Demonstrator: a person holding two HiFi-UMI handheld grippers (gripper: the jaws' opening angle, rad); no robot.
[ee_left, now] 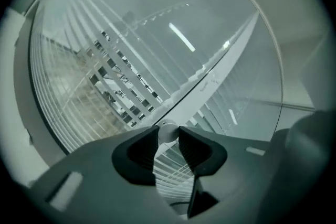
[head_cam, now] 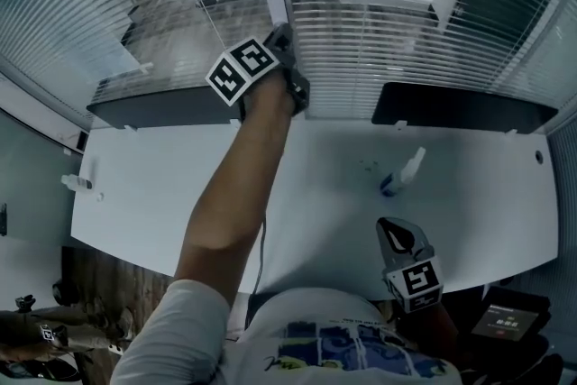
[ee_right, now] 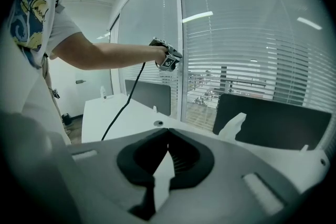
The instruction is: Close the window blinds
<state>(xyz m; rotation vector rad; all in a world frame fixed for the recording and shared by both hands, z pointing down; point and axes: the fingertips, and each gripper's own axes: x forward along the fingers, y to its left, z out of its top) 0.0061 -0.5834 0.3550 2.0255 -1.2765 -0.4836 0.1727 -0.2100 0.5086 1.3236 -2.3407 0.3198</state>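
Head view: right gripper [head_cam: 392, 225] clenched, nothing in it, over the desk's [head_cam: 180, 194] near edge. Spray bottle [head_cam: 403, 173] lies mid-desk. Past the desk's far edge, left gripper [head_cam: 285, 39] clamps the white wand [ee_left: 167, 131] at the blinds [head_cam: 406, 41]; slats partly open.

An office: white desk [head_cam: 315, 194], divider panels [head_cam: 460, 108], blinds [head_cam: 388, 32].

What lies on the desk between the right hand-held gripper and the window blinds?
Head view: a spray bottle lies on the desk, then a dark panel stands before the blinds.
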